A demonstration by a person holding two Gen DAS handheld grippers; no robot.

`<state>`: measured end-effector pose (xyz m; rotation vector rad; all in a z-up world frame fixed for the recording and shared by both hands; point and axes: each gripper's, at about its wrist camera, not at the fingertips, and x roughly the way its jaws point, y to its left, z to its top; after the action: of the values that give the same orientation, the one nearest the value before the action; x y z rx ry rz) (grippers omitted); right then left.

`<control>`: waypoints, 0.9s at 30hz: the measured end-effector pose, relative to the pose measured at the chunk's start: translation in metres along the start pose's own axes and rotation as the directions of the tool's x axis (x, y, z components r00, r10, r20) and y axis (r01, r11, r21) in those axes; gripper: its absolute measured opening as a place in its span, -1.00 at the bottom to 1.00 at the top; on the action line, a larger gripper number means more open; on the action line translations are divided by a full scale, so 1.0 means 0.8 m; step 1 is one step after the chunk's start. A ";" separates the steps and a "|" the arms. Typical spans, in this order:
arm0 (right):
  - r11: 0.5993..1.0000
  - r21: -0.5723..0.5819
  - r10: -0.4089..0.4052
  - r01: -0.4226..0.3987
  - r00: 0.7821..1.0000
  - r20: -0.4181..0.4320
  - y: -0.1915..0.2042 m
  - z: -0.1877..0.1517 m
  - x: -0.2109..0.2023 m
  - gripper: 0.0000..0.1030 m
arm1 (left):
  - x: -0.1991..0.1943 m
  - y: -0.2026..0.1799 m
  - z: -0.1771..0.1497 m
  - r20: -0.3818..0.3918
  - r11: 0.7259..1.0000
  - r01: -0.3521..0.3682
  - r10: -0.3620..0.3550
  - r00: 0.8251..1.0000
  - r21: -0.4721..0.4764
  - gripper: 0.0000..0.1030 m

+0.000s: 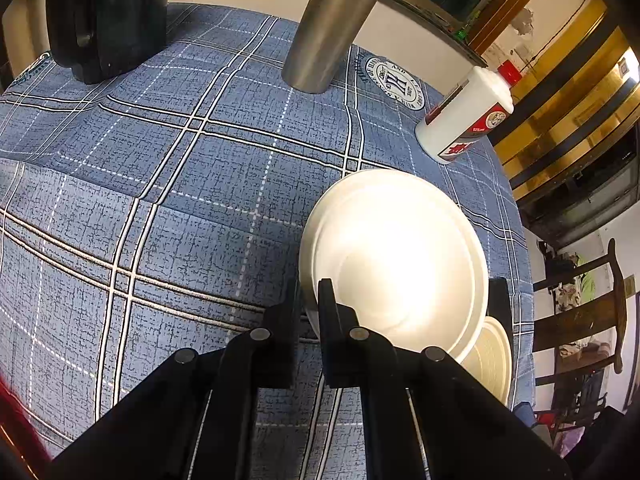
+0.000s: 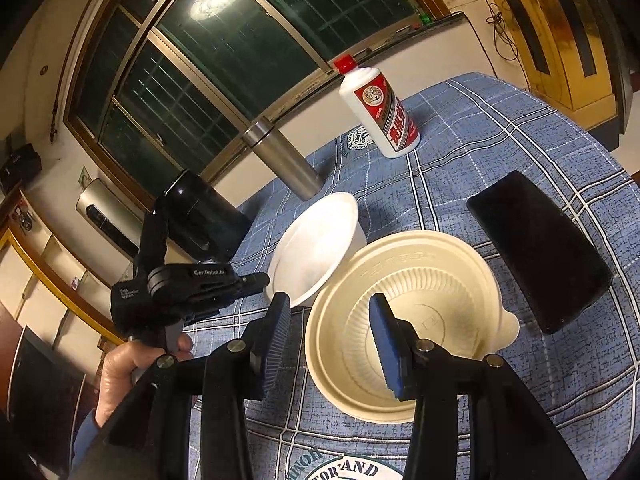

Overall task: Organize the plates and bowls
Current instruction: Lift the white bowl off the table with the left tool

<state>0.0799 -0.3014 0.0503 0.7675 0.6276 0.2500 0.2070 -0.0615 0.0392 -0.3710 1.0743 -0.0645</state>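
With the left gripper [image 1: 310, 300] angled down at the table [image 1: 160, 184], its jaws are clamped on the near rim of the white bowl [image 1: 394, 256]; the rim sits pinched between the two pads. The bowl looks tipped, its open side facing the right gripper's camera. No earlier frame, so nothing on jaw motion.

Right gripper [image 2: 330, 340] jaws are apart, straddling the near rim of the cream ribbed bowl [image 2: 412, 320]: one pad inside, one outside, neither clearly pressing. Contact: can't tell. That bowl sits flat on the table, touching or just beside the white bowl, which lies ahead-left of the right jaws.

Beyond the jaws: steel flask [image 2: 280, 156], white bottle with red cap [image 2: 380, 112], dark mug [image 2: 200, 216]. Right of the right jaws: black phone [image 2: 540, 252], lying flat. A hand [image 2: 136, 368] holds the left gripper's handle.
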 end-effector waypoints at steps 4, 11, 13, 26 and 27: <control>1.000 0.002 -0.004 0.004 1.000 -0.003 -0.002 0.000 0.002 -0.15 | -0.001 0.001 0.000 -0.004 1.000 0.011 -0.011 1.000 -0.027 -0.87; 1.000 0.001 0.006 -0.006 1.000 -0.001 0.000 -0.001 -0.001 -0.15 | 0.003 0.002 0.004 -0.012 0.999 0.013 -0.014 1.000 -0.044 -0.83; 1.000 0.003 0.008 -0.008 1.000 0.002 0.000 -0.001 -0.002 -0.15 | 0.004 0.003 0.005 -0.014 0.999 0.009 -0.009 1.000 -0.044 -0.83; 1.000 -0.001 0.007 -0.007 1.000 -0.002 0.001 0.000 -0.002 -0.15 | 0.017 -0.005 -0.001 0.000 1.000 0.000 0.000 1.000 -0.028 -0.83; 1.000 -0.002 0.005 -0.005 1.000 -0.001 0.001 0.000 -0.002 -0.15 | 0.013 -0.002 -0.003 0.006 0.999 0.006 -0.005 1.000 -0.036 -0.84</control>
<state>0.0787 -0.3014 0.0517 0.7675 0.6264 0.2555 0.2105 -0.0663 0.0303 -0.4059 1.0702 -0.0492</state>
